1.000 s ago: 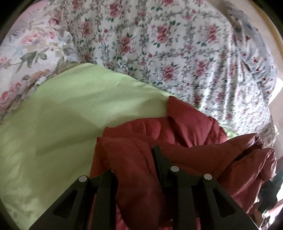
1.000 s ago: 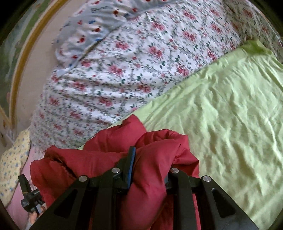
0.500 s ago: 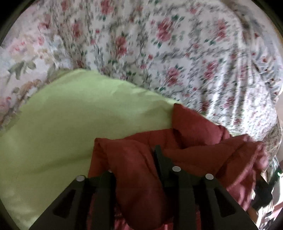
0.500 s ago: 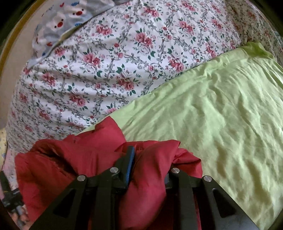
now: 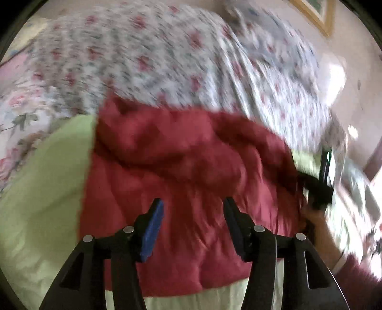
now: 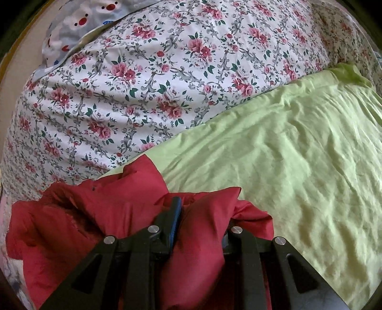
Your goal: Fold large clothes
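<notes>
One red jacket (image 5: 191, 167) is seen bunched on the green sheet (image 6: 286, 147), beside the floral quilt (image 6: 155, 78). It was pinched by the left gripper (image 5: 193, 224) a second ago; those jaws have just been opening and are now spread above it, nothing pressed. A fold of the jacket is pinched by the right gripper (image 6: 200, 224). One corner is judged released. Two grippers are counted.

Bed with light-green sheet (image 6: 298, 155), rumpled. Rose-print floral duvet (image 6: 167, 83) heaped behind it. Beige wall (image 5: 353, 59) beyond; framed picture (image 5: 315, 14) hangs there. Daylight.
</notes>
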A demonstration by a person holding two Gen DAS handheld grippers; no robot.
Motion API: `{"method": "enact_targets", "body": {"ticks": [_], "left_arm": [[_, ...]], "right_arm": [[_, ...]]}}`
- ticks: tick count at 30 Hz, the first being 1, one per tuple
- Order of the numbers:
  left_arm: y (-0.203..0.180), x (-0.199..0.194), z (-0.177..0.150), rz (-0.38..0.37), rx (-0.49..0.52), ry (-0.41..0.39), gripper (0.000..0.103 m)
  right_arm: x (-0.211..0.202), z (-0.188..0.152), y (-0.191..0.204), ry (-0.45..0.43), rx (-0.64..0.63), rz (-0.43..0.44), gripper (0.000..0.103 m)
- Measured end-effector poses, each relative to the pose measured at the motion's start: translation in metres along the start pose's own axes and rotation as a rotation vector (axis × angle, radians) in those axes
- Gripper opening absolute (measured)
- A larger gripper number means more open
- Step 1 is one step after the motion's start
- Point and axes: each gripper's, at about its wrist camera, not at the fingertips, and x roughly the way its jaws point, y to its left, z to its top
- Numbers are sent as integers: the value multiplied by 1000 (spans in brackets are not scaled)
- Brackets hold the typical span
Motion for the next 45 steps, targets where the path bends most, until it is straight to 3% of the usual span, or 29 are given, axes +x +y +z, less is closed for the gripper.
{"method": "enact_targets", "body": {"ticks": [2,5,8,10,12,14,16,18,21,26,35,45], "left_arm": [[-6,23,-9,62,44,54,52],[-5,58,-20,175,96,70,56],[-1,73,-19,198,84,60,56],[-1,78,-14,215,78,49,56],[-2,81,-12,226,76,42,56],[-5,87,-11,232,74,42,56],[-4,93,-7,235,66,45,56],[-8,99,-4,237,59,54,56],[-4,105,3,229,45,75,56],[14,129,26,206,7,135,56],[34,171,46,217,-42,177,56],[32,174,47,222,-35,197,56]], "right_arm": [[-3,1,-1,-3,4,12,24],[-18,4,0,3,21,53,31],[-50,6,4,-25,5,100,47],[-87,1,12,-90,-47,125,69],[-110,-8,21,-124,-108,151,79],[-115,-22,39,-81,-210,178,79],[-99,-37,58,24,-321,193,79],[-74,-49,71,105,-408,156,77],[-32,-51,71,197,-428,92,78],[1,-31,55,221,-298,98,78],[18,-34,65,219,-294,61,78],[17,-32,61,224,-285,70,78]]}}
